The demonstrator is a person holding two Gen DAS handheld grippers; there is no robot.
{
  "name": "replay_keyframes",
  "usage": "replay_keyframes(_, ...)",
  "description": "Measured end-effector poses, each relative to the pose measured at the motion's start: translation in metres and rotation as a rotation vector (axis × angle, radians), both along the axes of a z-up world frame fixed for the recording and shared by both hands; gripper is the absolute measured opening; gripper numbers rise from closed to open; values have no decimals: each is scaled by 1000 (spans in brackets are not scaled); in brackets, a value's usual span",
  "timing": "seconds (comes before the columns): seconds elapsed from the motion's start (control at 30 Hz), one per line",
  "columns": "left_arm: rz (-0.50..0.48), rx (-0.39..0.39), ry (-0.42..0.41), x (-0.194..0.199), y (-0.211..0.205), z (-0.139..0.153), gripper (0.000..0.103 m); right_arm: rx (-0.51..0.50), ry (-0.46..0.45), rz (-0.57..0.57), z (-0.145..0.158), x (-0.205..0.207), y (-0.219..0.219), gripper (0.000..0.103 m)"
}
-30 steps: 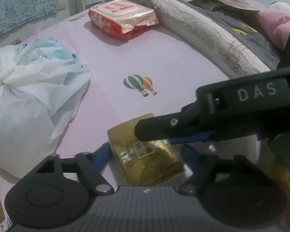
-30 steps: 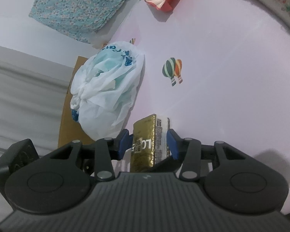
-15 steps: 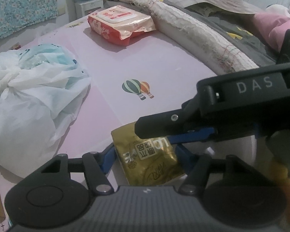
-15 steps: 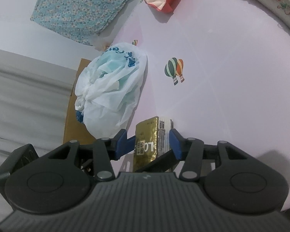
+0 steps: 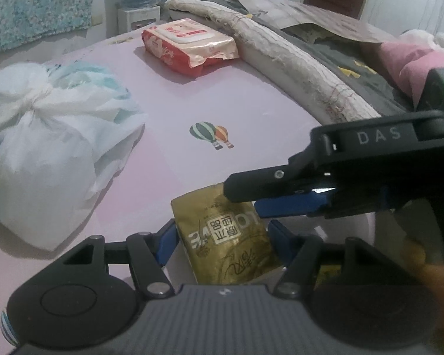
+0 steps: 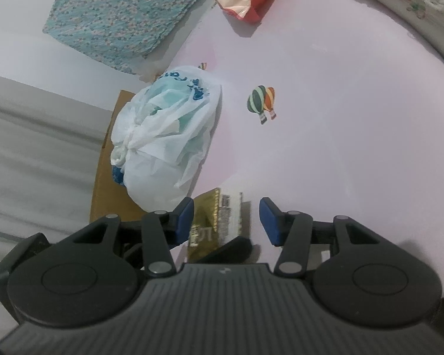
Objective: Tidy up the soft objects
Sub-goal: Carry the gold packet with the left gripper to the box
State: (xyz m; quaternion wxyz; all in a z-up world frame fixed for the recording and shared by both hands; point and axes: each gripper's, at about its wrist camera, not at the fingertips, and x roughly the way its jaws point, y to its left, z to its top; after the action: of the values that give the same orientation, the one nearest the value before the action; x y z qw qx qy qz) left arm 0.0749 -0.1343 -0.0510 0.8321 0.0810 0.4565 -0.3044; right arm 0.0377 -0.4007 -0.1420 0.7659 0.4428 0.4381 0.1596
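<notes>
At the lower centre of the left wrist view, the left tool (image 5: 222, 236) is clamped on a gold packet (image 5: 225, 236) over the pink mat (image 5: 222, 88). The right tool (image 6: 226, 220) is spread wide (its blue pads clear of the packet). A white bag (image 5: 50, 153) lies at left.

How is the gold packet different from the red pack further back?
The gold packet is smaller and sits between the left gripper's fingers; the red pack is bulkier, has a white flap on top and lies untouched on the pink mat. Both are soft sealed packs.
</notes>
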Motion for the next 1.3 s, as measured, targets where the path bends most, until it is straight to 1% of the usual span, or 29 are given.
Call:
replay_keyframes(0.13, 3, -17, 33, 0, 8, -5, 67, 5, -6, -1, -3, -3, 4, 47)
replay_keyframes(0.23, 8, -11, 51, 1, 9, -6, 68, -14, -16, 2, -2, -4, 6, 46)
replay_keyframes(0.33, 11, -5, 70, 2, 10, -6, 77, -25, -23, 8, -1, -5, 9, 45)
replay_keyframes(0.43, 17, -5, 90, 5, 12, -6, 78, -47, -34, 22, 0, -7, 12, 45)
replay_keyframes(0.47, 17, -3, 92, 5, 12, -7, 77, -60, -40, 29, 1, -8, 14, 44)
replay_keyframes(0.53, 22, 4, 87, 5, 11, -7, 71, -84, -54, 38, 2, -11, 18, 43)
replay_keyframes(0.57, 20, 2, 79, 4, 11, -7, 65, -92, -60, 39, 2, -13, 20, 42)
replay_keyframes(0.63, 34, -12, 79, 5, 13, -6, 64, -89, -69, 43, 1, -15, 22, 41)
replay_keyframes(0.77, 36, -19, 75, 1, 13, -3, 63, -48, -66, 45, -1, -19, 23, 40)
replay_keyframes(0.9, 43, -23, 56, -6, 15, 4, 63, -34, -83, 46, 5, -24, 24, 40)
replay_keyframes(1.0, 49, -33, 27, -13, 19, 15, 63, -12, -107, 47, 13, -29, 24, 40)
replay_keyframes(1.13, 63, -50, -35, -24, 28, 36, 63, -14, -169, 74, 33, -33, 32, 42)
replay_keyframes(1.3, 124, -86, -102, -33, 54, 66, 63, -30, -259, 140, 69, -29, 55, 43)
